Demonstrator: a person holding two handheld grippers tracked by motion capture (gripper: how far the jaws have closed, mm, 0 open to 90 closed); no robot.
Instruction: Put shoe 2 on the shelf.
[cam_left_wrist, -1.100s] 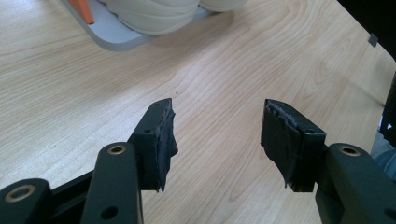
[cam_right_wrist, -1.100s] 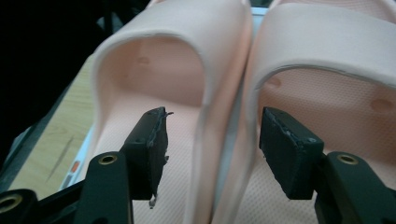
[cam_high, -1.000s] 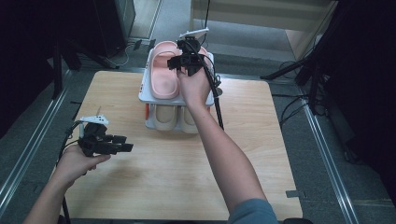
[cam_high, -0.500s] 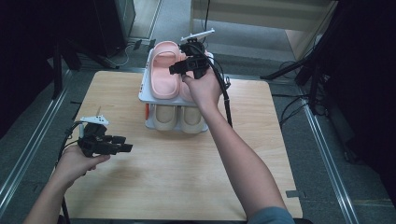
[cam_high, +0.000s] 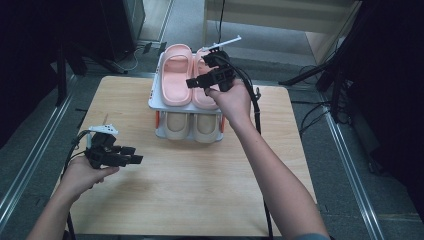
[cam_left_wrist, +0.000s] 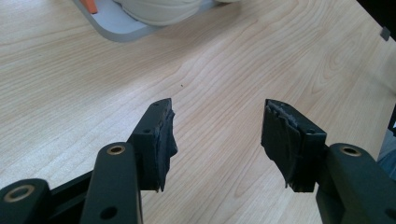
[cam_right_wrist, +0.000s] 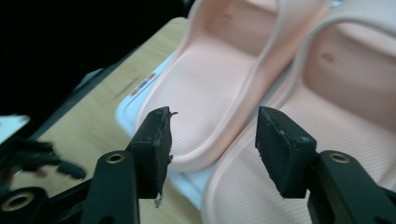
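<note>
Two pink slippers lie side by side on the top tier of a white rack (cam_high: 156, 102): a left one (cam_high: 176, 75) and a right one (cam_high: 204, 97). My right gripper (cam_high: 192, 82) hovers open just above them, pointing left. In the right gripper view, its jaws (cam_right_wrist: 212, 135) frame the heel rim of the left slipper (cam_right_wrist: 205, 84), with the right slipper (cam_right_wrist: 345, 107) beside it; nothing is held. My left gripper (cam_high: 132, 155) is open over bare table at the left, empty (cam_left_wrist: 217, 126).
Two cream slippers (cam_high: 176, 125) sit on the rack's lower tier, and one of them (cam_left_wrist: 159, 7) and the tray corner (cam_left_wrist: 116, 28) show in the left gripper view. The wooden table (cam_high: 200, 185) has open room in front. Metal rails run along both sides, with dark equipment beyond.
The right hand and its gripper have drifted a little to the right and nearer over the pink slippers. The left gripper has stayed put.
</note>
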